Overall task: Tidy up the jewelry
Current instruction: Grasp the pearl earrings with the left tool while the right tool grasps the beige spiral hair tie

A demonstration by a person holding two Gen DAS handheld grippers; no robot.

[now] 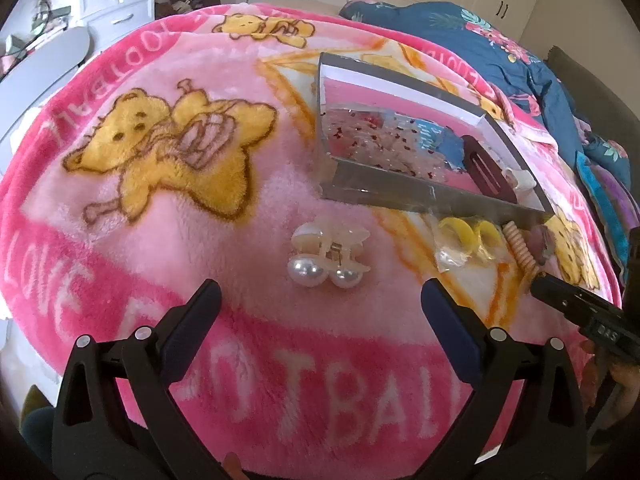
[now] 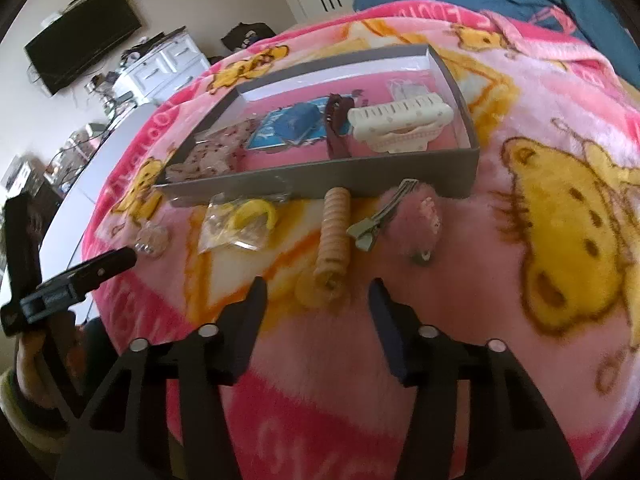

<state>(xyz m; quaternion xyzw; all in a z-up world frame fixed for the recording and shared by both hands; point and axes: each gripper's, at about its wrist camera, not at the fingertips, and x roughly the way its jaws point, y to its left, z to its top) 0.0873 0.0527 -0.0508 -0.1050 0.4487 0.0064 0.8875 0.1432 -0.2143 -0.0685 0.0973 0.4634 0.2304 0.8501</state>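
My left gripper (image 1: pixel 320 296) is open just short of a cream hair claw with two pearls (image 1: pixel 328 256) lying on the pink blanket (image 1: pixel 240 216). In the right wrist view my right gripper (image 2: pixel 318 292) hangs over the near end of a tan spiral hair tie (image 2: pixel 334 236). Its jaws stand wider than the tie and do not press it. A grey open box (image 2: pixel 320 176) behind holds a cream claw clip (image 2: pixel 400 124), a maroon clip (image 2: pixel 338 128), a blue card (image 2: pixel 288 126) and a speckled clip (image 2: pixel 216 152).
In front of the box lie a clear bag with yellow rings (image 2: pixel 240 220) and a metal clip with a pink piece (image 2: pixel 400 212). A dark blue quilt (image 1: pixel 500 32) bunches behind the box. White drawers (image 1: pixel 116 0) stand beyond the bed.
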